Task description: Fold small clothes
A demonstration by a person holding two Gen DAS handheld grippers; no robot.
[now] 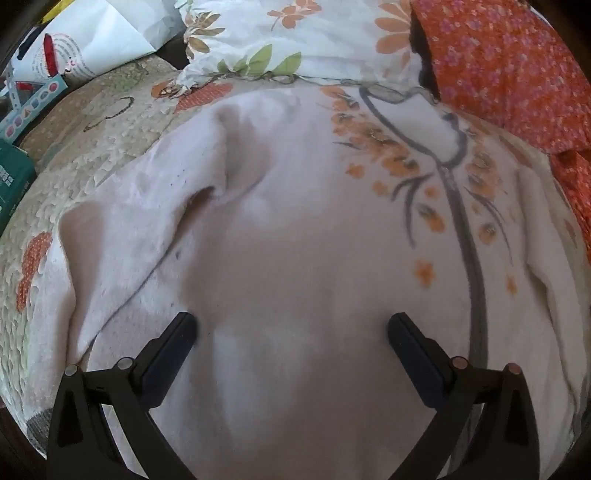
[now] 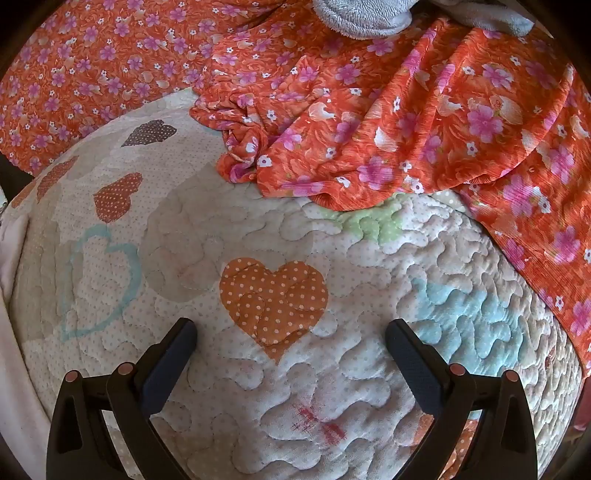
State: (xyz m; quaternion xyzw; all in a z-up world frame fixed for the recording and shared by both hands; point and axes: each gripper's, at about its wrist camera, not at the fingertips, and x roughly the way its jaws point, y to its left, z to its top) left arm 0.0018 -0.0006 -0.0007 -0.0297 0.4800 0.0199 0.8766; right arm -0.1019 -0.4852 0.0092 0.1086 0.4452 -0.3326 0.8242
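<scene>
We see the white garment point(image 1: 295, 229) spread below our left fingers point(image 1: 184, 328), perhaps untouched; both pairs stand apart, empty.

What we can't make out on the bed

We lose the white fleece garment with the orange blossom print point(image 1: 295, 229) under the frame's lower edge, so its hem stays unseen. The crumpled orange fabric with pink flowers point(image 2: 388, 122) runs off the top and right, its shape unreadable. The grey terry cloth bundle point(image 2: 362, 18) is cropped at the top. The print on the pale cardboard box with coloured dots point(image 1: 33, 99) is too small for us to read.
</scene>
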